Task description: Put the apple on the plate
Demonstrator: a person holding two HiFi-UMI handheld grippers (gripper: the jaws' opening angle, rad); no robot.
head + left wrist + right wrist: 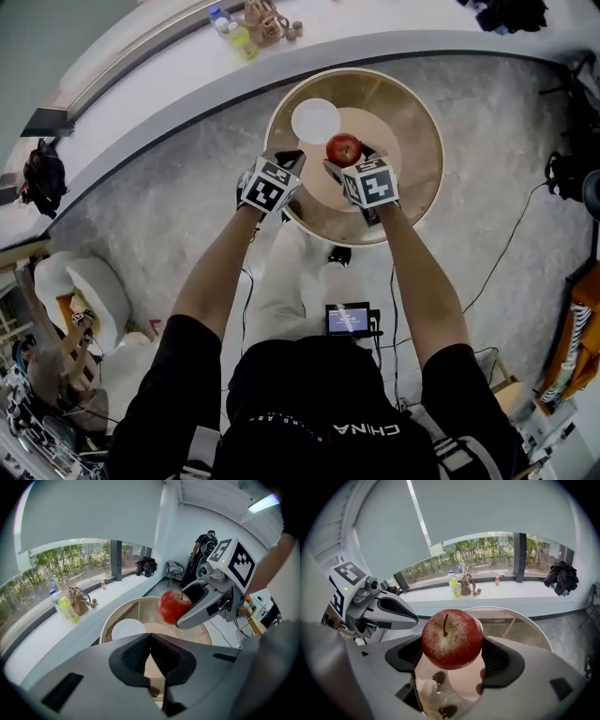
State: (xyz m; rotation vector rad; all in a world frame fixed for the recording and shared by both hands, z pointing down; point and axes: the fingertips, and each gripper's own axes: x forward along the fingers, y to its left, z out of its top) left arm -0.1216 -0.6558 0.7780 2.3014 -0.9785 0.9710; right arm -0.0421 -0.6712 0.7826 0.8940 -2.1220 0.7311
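A red apple (pixel 344 148) hangs above the round wooden table (pixel 417 122), with my right gripper (pixel 347 159) shut on it. In the right gripper view the apple (pixel 452 638) sits stem-up between the two jaws. A white plate (pixel 316 120) lies on the table just left of and beyond the apple. My left gripper (pixel 285 157) hovers at the table's near edge, to the left of the apple and just short of the plate, shut on nothing. The left gripper view has the plate (pixel 127 630) ahead and the apple (pixel 172 606) up to the right.
A curved white ledge behind the table carries bottles (pixel 240 36) and a small brown bag (pixel 264 21). A dark backpack (pixel 42 173) rests on the ledge at far left. A lit screen (pixel 349 319) and cables (pixel 506 248) are on the floor below me.
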